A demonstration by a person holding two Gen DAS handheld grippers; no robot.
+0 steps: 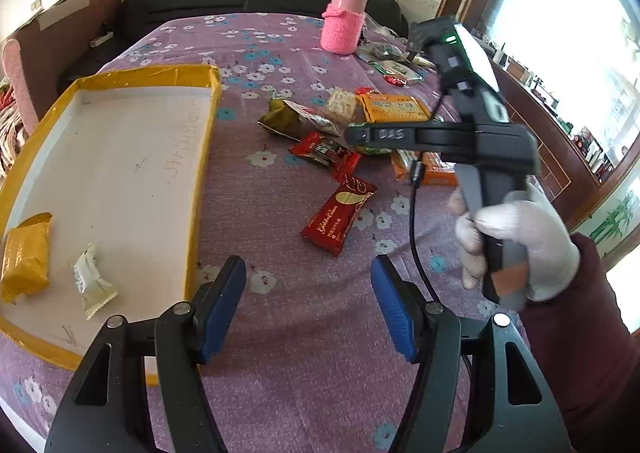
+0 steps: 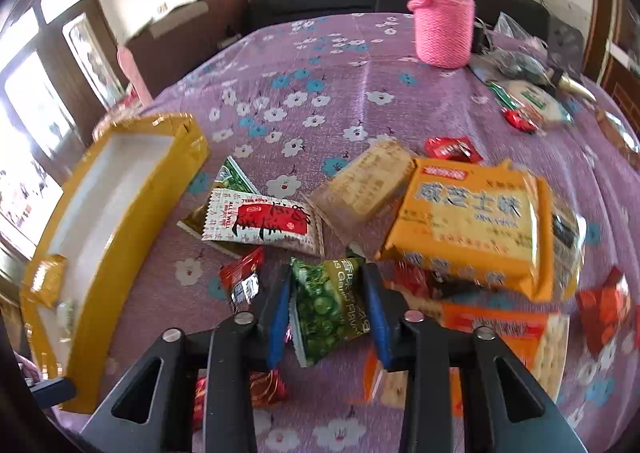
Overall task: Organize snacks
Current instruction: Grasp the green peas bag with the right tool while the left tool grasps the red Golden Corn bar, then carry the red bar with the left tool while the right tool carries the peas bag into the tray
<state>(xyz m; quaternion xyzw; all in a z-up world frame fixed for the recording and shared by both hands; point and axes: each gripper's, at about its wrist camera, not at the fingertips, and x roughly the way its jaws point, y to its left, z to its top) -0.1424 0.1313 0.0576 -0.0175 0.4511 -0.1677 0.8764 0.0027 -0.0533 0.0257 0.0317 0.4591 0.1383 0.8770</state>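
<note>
Yellow tray (image 1: 202,157): two snacks in; many on tabletop (image 1: 280,333). Right gripper (image 2: 328,305) fingers pinch green pea packet (image 2: 326,305); left gripper (image 1: 308,305) half-open, empty.

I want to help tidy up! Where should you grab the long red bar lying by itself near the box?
Grip the red bar across its narrow middle, coming down from above. It lies flat on the tablecloth, long and slim, with clear cloth along both long edges, so the left gripper fingers probably fit either side.

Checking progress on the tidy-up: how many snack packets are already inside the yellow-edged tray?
2. A yellow packet lies by the tray's near left edge, and a small white packet lies just to its right. The left wrist view cuts off the tray's corner, so another could be hidden there.
</note>
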